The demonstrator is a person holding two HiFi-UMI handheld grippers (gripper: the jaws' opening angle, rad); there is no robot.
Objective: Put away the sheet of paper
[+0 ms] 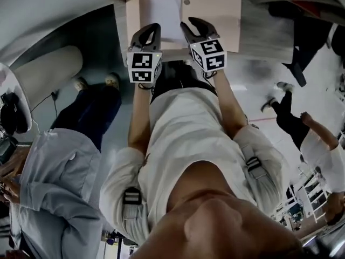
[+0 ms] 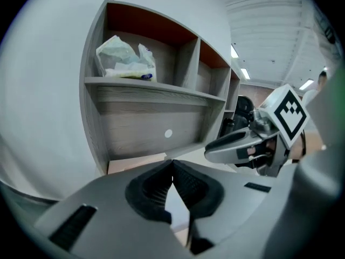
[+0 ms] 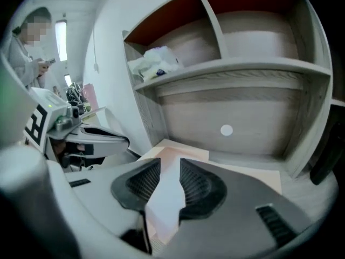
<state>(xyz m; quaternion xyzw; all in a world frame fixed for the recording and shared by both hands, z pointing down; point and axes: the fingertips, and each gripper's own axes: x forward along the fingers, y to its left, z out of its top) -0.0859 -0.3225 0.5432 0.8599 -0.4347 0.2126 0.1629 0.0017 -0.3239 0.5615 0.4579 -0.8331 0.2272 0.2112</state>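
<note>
1. Closest to the lens are the ribbed black pads [image 3: 202,185] of my right claw [image 3: 170,163]. They stand apart with a clear gap and press on nothing.
2. Through that gap I see the sheet of paper [image 3: 164,204], white and flat. It lies on a tan folder [image 3: 253,171] on the desk, in the low bay under the grey shelf unit [image 3: 237,69].
3. My left claw [image 2: 172,164] has its tips together. White shows in the wedge below them, but I cannot tell whether the tips nip the sheet or only hover over it. I read it as closed on nothing.
4. In the head view both claws point at the sheet's near edge, side by side. The left is over its near left corner. The right is just beside its right edge, where the folder's other leaf begins.
5. A crumpled plastic bag [image 2: 125,58] sits on the shelf above, well apart from the work.
6. Step in hand, as I judge it: the sheet is laid on what looks like an open folder. The putting away seems near its end but not done, since nothing covers the sheet.
7. The next move calls for a low, gentle approach. I would bring the pads to the free leaf's edge, pinch it lightly, then fold it over. Thin paper slides easily, so my left claw may need to pin the sheet.
</note>
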